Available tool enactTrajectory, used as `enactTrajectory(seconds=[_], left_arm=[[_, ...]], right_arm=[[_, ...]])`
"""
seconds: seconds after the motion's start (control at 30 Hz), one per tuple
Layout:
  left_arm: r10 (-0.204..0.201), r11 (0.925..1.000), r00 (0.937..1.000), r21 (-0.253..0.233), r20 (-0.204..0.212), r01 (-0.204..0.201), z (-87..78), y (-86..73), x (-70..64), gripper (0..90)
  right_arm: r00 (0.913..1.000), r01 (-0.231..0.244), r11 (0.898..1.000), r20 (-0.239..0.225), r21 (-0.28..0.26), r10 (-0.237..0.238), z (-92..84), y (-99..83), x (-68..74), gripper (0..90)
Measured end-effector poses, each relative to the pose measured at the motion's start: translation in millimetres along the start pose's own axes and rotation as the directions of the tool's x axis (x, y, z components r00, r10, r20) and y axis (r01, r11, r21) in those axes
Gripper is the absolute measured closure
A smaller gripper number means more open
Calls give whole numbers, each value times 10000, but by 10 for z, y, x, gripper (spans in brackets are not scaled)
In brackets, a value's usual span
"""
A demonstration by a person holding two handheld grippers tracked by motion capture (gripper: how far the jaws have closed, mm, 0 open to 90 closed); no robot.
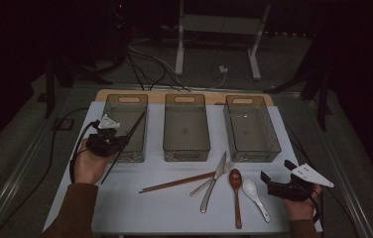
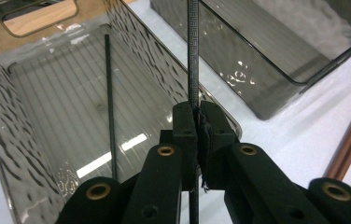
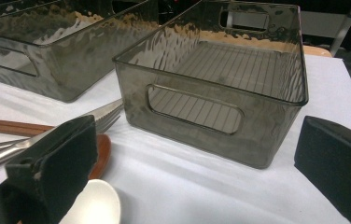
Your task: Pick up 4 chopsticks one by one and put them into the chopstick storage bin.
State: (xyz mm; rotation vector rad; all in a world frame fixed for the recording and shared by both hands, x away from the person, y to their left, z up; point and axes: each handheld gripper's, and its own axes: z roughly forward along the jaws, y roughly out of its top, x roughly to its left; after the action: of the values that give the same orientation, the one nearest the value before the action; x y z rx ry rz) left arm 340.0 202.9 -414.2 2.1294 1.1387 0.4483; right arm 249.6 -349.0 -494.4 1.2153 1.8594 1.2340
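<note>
Pinching a black chopstick [image 2: 193, 56] near its middle, the left tool [image 2: 197, 122] has its jaws clamped shut on the thin rod, which runs out past them both ways. It looks light, stiff and smooth, so it could swivel or slip in the pads; a hold nearer the centre of its length should keep it from tipping. In the high view the chopstick [image 1: 127, 139] slants over the near right wall of the left bin [image 1: 110, 101], by the worktop's far left corner. A second black chopstick [image 2: 109, 102] already lies flat on that bin's floor. The right tool [image 1: 279, 179] rests near the worktop's near right corner, jaws spread and holding nothing, beside the white spoon [image 1: 254, 196] and wooden spoon [image 1: 236, 191].
</note>
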Motion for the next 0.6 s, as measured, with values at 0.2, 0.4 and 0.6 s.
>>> enactTrajectory(seconds=[0.2, 0.4, 0.6], left_arm=[[-66, 10000, 9999, -43, -92, 65, -19, 73, 69, 877], [-190, 9998, 9997, -63, -134, 189, -44, 152, 160, 877], [-289, 9996, 9994, -19, -196, 288, -53, 237, 257, 877]], right_arm=[[10000, 0, 10000, -6, 5, 0, 0, 0, 0, 0], [10000, 1, 10000, -10, -2, -1, 1, 0, 0, 0], [10000, 3, 10000, -16, 6, -3, 2, 0, 0, 0]])
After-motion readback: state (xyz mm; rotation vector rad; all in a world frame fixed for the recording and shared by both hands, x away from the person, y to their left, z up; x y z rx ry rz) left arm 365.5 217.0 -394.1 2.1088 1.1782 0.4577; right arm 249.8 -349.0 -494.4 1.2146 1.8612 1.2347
